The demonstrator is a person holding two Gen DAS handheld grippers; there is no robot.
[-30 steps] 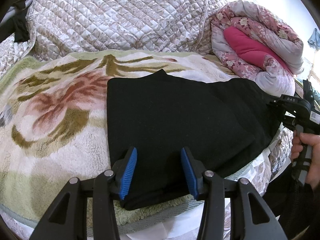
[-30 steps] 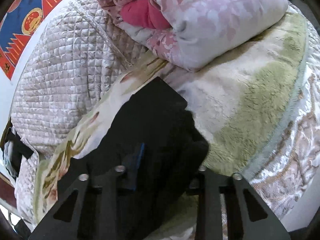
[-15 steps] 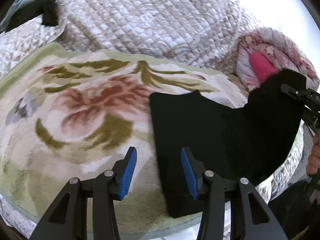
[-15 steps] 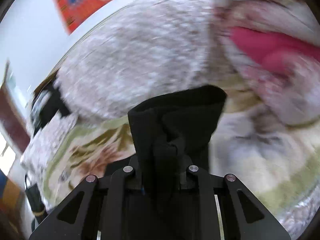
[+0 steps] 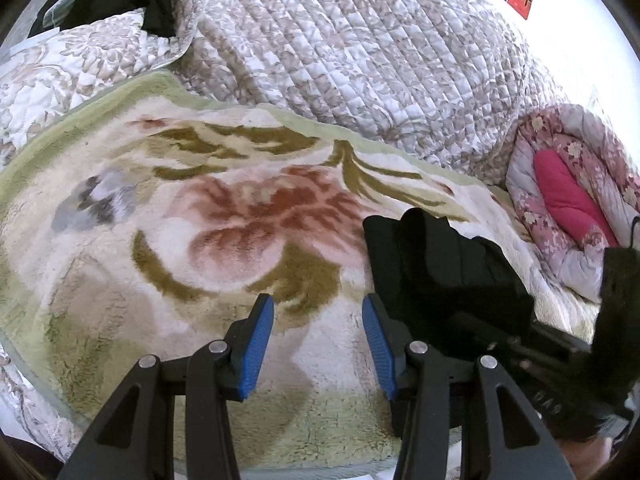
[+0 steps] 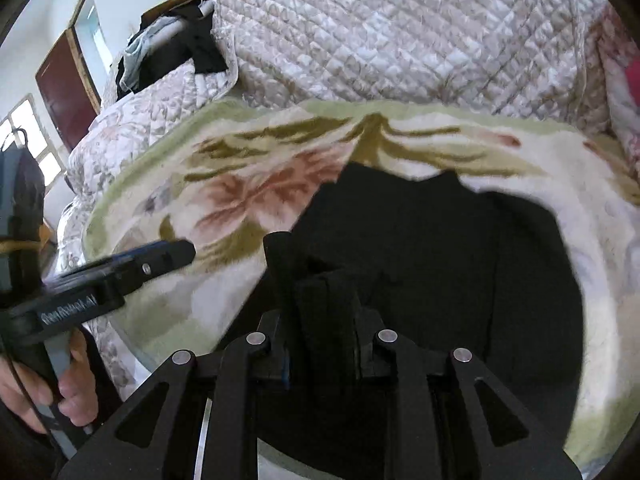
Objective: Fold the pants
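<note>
My right gripper [image 6: 320, 344] clenched a bunched fold of the black pants [image 6: 440, 248]. My left gripper [image 5: 318, 344] hung released, pants just right of it.

Floral fleece blanket [image 5: 168, 240] spread flat; quilted coverlet [image 5: 360, 52] heaped behind; rolled pink floral duvet [image 5: 568, 196] at right; brown door [image 6: 66, 80] beyond.

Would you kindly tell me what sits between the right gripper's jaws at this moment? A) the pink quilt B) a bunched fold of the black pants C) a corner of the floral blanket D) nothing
B: the right gripper is clamped on bunched black pants.
</note>
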